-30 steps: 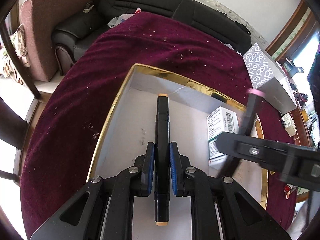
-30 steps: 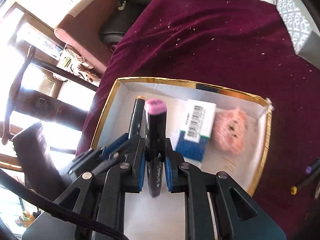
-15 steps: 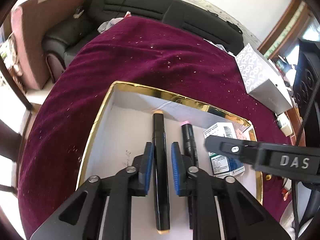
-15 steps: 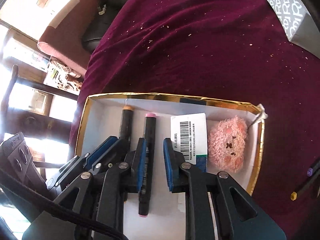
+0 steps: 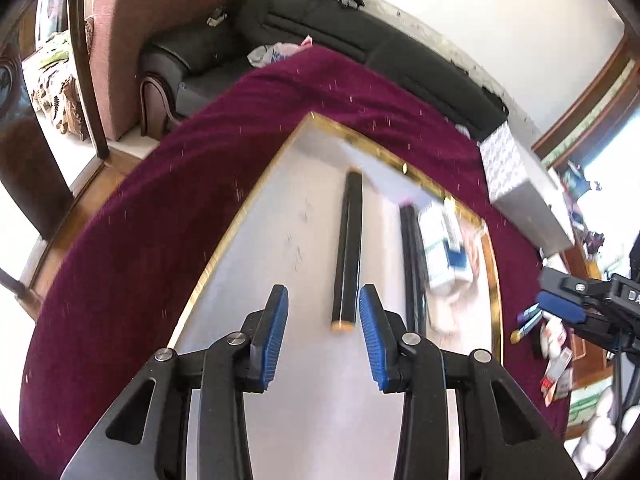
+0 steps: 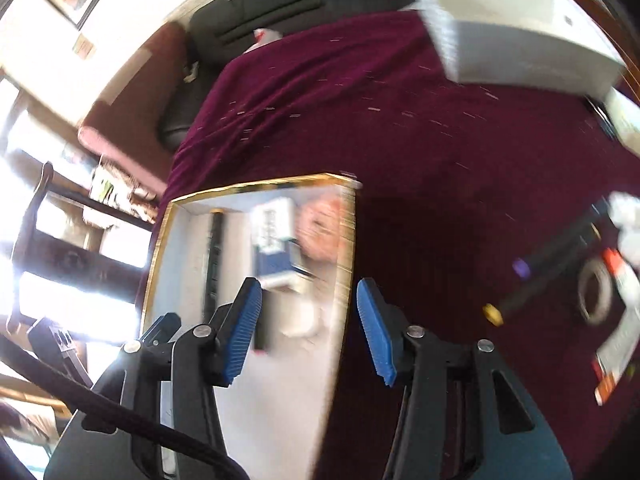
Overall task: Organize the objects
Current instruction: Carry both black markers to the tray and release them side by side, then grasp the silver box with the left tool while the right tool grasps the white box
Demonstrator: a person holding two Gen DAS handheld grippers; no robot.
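Observation:
A gold-rimmed white box (image 5: 240, 216) lies on the maroon cloth. In it lie a black marker with orange ends (image 5: 349, 248), a second black marker (image 5: 412, 264) with a pink cap, a white and blue carton (image 5: 442, 248) and a pink plush (image 6: 320, 228). My left gripper (image 5: 323, 336) is open and empty just behind the orange-ended marker. My right gripper (image 6: 308, 328) is open and empty above the box's right rim (image 6: 344, 264); it also shows in the left wrist view (image 5: 560, 308). The right wrist view is blurred.
To the right of the box on the cloth lie two more markers (image 6: 548, 268), a tape roll (image 6: 596, 292) and small packets (image 6: 616, 348). A patterned white box (image 5: 516, 184) stands at the far right. A black sofa (image 5: 360, 36) lies behind the table.
Both grippers opened wide and drew back, leaving the two markers lying in the box. My right gripper swung to the right, over the box's right rim.

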